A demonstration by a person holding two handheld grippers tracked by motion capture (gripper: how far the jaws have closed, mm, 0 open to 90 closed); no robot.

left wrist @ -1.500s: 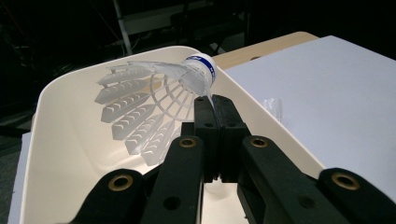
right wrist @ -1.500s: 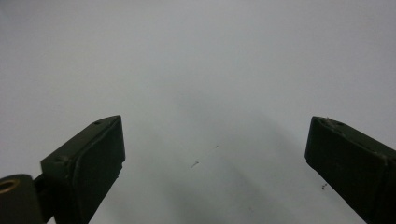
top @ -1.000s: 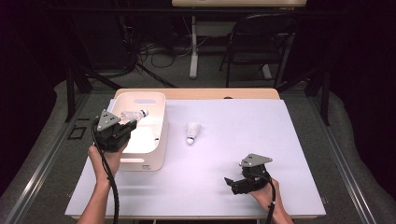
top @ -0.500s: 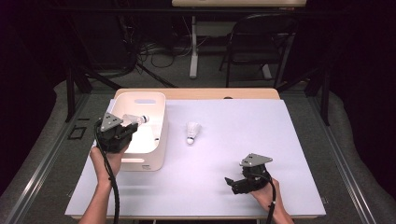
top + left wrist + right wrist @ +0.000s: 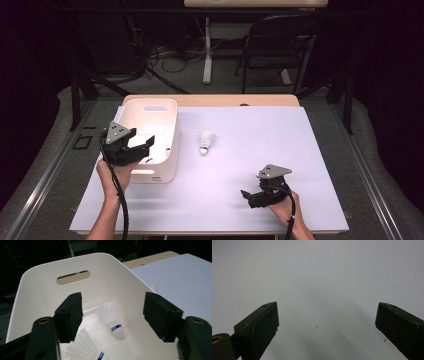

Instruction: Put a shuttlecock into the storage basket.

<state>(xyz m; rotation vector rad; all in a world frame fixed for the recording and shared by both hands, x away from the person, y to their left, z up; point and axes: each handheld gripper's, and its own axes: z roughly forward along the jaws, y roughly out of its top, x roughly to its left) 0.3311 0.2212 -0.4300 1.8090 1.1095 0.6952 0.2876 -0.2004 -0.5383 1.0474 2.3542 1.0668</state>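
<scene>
— What is laid out, from the biggest thing down?

— A table [image 5: 280,150] with a pale sheet over it is seen first. At its left end a white bin [image 5: 172,131] is set, with a handle slot [image 5: 73,277] cut in its far wall.

— And the grippers?

— The left gripper [image 5: 142,150] is held over the bin's near part. Its jaws have just been opening and stand released, with nothing clamped between them. The right gripper [image 5: 327,322] is held low over bare sheet at the near right, its jaws spread wide and empty.

— Where are the shuttlecocks?

— Two are lying inside the bin: one [image 5: 112,319] on the floor below the left gripper, a second [image 5: 83,347] nearer, partly hidden, possibly leaning on the wall. A third shuttlecock [image 5: 206,142] is left on the sheet, just right of the bin.
</scene>
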